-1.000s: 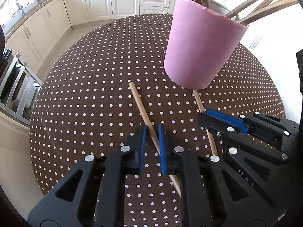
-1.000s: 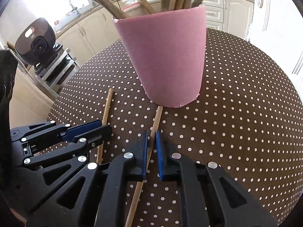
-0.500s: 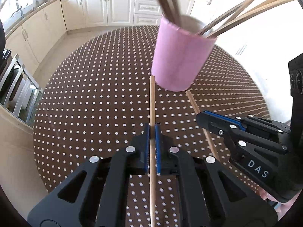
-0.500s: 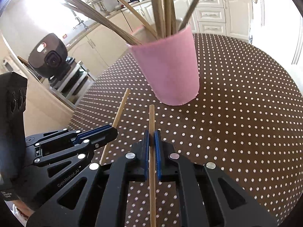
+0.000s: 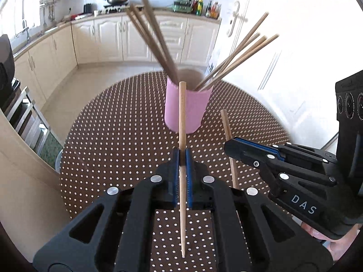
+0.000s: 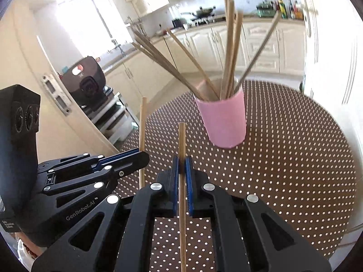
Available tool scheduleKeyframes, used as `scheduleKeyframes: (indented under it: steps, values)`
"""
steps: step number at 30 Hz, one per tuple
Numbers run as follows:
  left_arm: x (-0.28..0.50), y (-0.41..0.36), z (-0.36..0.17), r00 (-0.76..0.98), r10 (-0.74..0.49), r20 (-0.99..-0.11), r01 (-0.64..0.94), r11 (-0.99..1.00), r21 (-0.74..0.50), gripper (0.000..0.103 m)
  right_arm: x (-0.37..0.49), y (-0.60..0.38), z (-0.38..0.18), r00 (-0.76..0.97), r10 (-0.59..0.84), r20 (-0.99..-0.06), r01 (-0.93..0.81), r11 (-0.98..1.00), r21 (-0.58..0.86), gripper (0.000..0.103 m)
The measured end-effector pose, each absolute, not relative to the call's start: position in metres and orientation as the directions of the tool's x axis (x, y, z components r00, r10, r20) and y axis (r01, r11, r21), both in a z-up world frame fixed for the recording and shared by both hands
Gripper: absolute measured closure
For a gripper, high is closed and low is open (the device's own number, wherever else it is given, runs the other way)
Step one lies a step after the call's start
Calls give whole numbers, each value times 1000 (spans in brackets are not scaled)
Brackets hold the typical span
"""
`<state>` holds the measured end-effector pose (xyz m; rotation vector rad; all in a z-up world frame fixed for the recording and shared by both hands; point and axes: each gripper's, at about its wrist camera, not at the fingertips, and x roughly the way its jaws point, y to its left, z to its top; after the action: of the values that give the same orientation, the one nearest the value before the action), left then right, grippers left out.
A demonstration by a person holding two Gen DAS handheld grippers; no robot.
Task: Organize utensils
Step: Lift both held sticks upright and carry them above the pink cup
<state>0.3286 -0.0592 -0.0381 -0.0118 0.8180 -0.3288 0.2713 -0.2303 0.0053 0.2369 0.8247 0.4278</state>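
Observation:
A pink cup [image 5: 187, 106] holding several wooden chopsticks [image 5: 156, 38] stands on the brown dotted round table [image 5: 113, 140]. My left gripper [image 5: 182, 156] is shut on one wooden chopstick [image 5: 182, 113], lifted above the table and pointing toward the cup. My right gripper [image 6: 181, 165] is shut on another chopstick [image 6: 182, 140], also lifted. In the left wrist view the right gripper [image 5: 229, 146] shows at right with its chopstick [image 5: 226, 127]. In the right wrist view the pink cup [image 6: 223, 120] is ahead at right, and the left gripper [image 6: 145, 156] with its chopstick [image 6: 142, 131] is at left.
Cream kitchen cabinets [image 5: 109, 40] and a counter run along the back. A black appliance [image 6: 87, 79] on a metal rack [image 6: 113, 122] stands left of the table. A white door [image 5: 283, 68] is at right.
Both grippers closed on the chopsticks that lay on the table and lifted them. Both have risen and pulled back, so the cup looks smaller and farther.

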Motion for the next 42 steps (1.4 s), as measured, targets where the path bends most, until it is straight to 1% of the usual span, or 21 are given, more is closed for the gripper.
scheduleKeyframes:
  steps: [5,12,19,24,32,35,42]
  values:
    - [304,-62,-15,679,-318,-662,298,943,-147,97,251,-227,28,679,441,-587,-302,896,324,98]
    - [298,-62,0,723,-333,-605,309,940,-148,97,228,-226,52,791,400,-463,-328,916,230,98]
    - [296,-64,7,745,-338,-575,310,939,-151,97,226,-234,54,836,384,-391,-322,921,218,98]
    - [298,-66,18,758,-352,-549,319,934,-158,97,226,-241,61,882,348,-319,-296,934,199,98]
    - [310,-66,50,802,-368,-470,324,930,-174,97,233,-248,79,946,286,-152,-261,951,166,98]
    - [317,-66,60,824,-365,-433,321,931,-173,97,241,-250,80,958,267,-104,-250,956,157,98]
    - [337,-68,73,862,-340,-375,300,940,-161,97,268,-244,76,969,240,-66,-230,964,130,98]
